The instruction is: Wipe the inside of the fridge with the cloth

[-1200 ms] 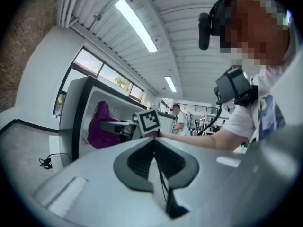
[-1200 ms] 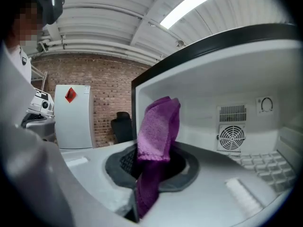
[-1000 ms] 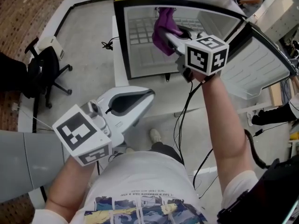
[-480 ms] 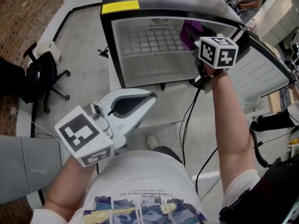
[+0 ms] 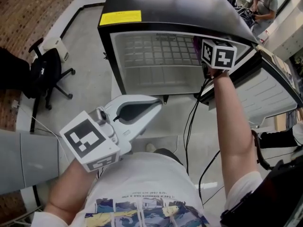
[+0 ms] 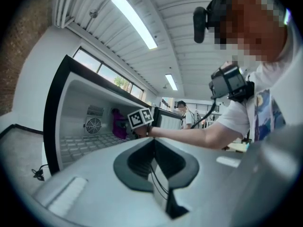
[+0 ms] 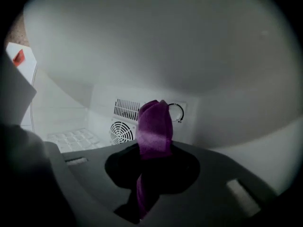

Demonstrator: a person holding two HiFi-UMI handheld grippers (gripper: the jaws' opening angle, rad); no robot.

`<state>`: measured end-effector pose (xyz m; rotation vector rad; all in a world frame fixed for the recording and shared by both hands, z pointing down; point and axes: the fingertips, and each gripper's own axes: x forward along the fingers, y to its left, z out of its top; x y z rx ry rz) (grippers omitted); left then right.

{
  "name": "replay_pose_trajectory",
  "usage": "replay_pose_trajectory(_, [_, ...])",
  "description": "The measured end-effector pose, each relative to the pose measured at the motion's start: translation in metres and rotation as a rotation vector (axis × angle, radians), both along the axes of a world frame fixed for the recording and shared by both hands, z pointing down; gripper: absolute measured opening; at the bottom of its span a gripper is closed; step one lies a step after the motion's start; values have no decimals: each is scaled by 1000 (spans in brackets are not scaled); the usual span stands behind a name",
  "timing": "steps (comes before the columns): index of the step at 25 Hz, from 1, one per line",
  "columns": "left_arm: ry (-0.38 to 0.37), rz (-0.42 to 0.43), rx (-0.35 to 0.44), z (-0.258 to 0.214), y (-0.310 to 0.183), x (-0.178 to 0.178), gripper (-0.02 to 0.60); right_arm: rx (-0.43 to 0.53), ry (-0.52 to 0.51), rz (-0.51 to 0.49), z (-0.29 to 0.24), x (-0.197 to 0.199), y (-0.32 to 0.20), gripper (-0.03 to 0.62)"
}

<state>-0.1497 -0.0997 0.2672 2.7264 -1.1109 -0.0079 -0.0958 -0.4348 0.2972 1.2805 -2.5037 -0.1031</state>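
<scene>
The black fridge [image 5: 106, 41] stands open with its white inside facing me. My right gripper [image 5: 202, 45] reaches into the right side of it, its marker cube [image 5: 218, 54] at the opening. It is shut on the purple cloth [image 7: 154, 129], which stands up between the jaws close to the back wall, in front of the fan vent [image 7: 120, 132] and dial [image 7: 176, 112]. Only an edge of the cloth [image 5: 195, 42] shows in the head view. My left gripper [image 5: 154, 103] is shut on nothing, low outside the fridge; its own view shows the cloth [image 6: 118, 124] inside.
The fridge door [image 5: 270, 86] hangs open to the right. A ribbed white floor [image 5: 151, 48] lines the fridge's inside. Cables [image 5: 191, 122] run down from the right arm. An office chair [image 5: 45, 74] stands at left, and a person [image 5: 265, 1] is at the far back right.
My right gripper has carried the cloth from the front left of the opening rightward and deeper into the fridge. The left gripper has hardly moved.
</scene>
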Motion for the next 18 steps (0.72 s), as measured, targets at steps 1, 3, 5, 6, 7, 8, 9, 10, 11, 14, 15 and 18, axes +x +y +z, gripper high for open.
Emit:
replay_pose_trajectory(1, [0,-8,-4,1,-5,1,6,0,31,9,5,-2,-6,54])
replay_pose_trajectory(3, [0,-24,-11,3,-15,4,6,0,83,38,14,-3,-17,54])
replay_pose_trajectory(5, [-1,-34,-11,4,-19,5,6,-12,104,61,20,-6,-23,54])
replay_pose_trajectory(6, [-1,-38,-10,4,-19,4,6,-22,112,61,23,-10,-23,54])
replay_pose_trajectory(7, [-1,-42,-10,4,-18,2,6,-31,117,55,26,-14,-21,54])
replay_pose_trajectory(8, [0,-49,-12,5,-18,1,6,-40,116,43,28,-18,-20,54])
replay_pose_trajectory(9, [-2,-57,-16,7,-20,1,6,-48,108,29,30,-21,-20,54])
replay_pose_trajectory(10, [-4,-65,-21,9,-23,3,6,-57,98,12,33,-24,-21,54])
replay_pose_trajectory(11, [-5,-69,-24,11,-26,7,6,-66,90,-6,36,-26,-23,54])
replay_pose_trajectory(14, [-9,-71,-26,15,-33,15,6,-91,77,-58,42,-36,-22,54])
replay_pose_trajectory(15, [-9,-71,-25,15,-32,14,6,-99,72,-69,41,-41,-19,54])
replay_pose_trajectory(18, [-4,-73,-25,10,-22,4,6,-110,66,-93,37,-60,-3,54])
